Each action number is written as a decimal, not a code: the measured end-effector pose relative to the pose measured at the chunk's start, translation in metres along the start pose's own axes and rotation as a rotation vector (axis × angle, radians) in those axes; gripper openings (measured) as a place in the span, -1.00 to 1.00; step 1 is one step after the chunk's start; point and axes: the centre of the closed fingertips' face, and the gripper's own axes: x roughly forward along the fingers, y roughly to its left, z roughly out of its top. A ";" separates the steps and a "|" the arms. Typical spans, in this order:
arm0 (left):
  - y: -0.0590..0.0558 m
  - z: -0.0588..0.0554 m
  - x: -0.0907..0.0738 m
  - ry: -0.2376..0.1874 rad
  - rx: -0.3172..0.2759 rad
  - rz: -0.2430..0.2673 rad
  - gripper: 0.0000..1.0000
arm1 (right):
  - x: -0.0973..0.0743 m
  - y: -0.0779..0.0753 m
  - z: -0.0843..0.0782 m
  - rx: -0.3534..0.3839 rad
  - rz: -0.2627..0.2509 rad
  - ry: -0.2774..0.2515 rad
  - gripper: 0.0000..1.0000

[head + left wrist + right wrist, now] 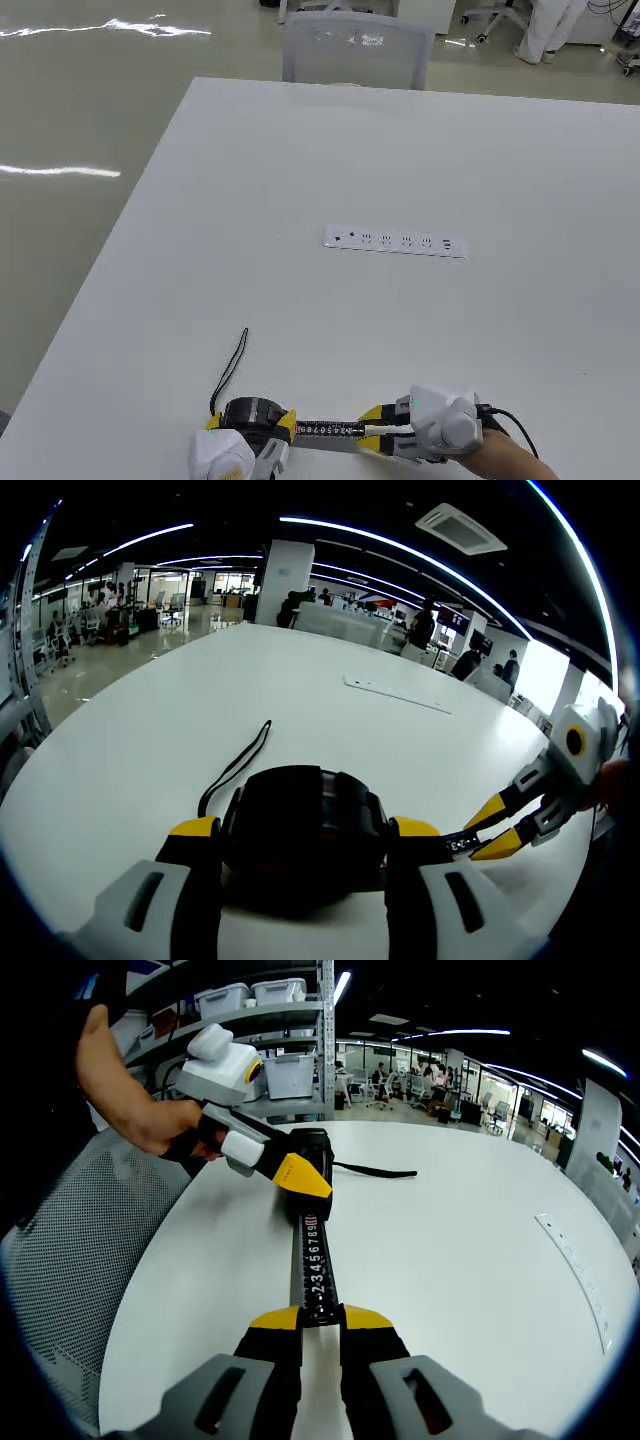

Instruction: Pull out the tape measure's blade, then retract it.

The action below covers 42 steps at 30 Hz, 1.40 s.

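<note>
Gripping the black tape measure [305,820] by its two sides, the left tool [305,832] has its yellow-tipped jaws closed against the case. The case sits on the white desk [450,150] at the six o'clock edge of the head view.

From the case the blade [314,1260] runs out toward three o'clock in the head view, straight and low over the desk. I cannot tell whether it touches the surface. Its dark face carries pale numerals, legible in the right gripper view. The right tool [322,1318] is clamped on the blade's free end, its jaws pressed together with the strip between the yellow tips. A short length of blade spans the gap between the two tools.

In the right gripper view the left tool stands at twelve o'clock of the blade, held by a hand [160,1125] at about ten o'clock. Metal shelving [265,1000] with storage bins stands behind it.

A black wrist strap [232,365] trails from the case across the desk toward twelve o'clock in the head view, lying loose and slightly curved. A white power strip [395,241] lies flat near the desk's middle, well apart from the tape measure, at roughly one o'clock from it. A grey mesh-backed chair [355,50] stands at the desk's far edge, at twelve o'clock.
</note>
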 end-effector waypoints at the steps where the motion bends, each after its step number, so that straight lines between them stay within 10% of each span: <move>1: 0.000 0.000 0.000 0.000 0.000 -0.001 0.25 | 0.001 0.000 0.001 -0.001 0.001 0.000 -0.76; 42: 0.002 -0.001 0.000 0.008 -0.009 -0.013 0.26 | 0.040 0.004 0.026 -0.019 0.023 -0.026 -0.76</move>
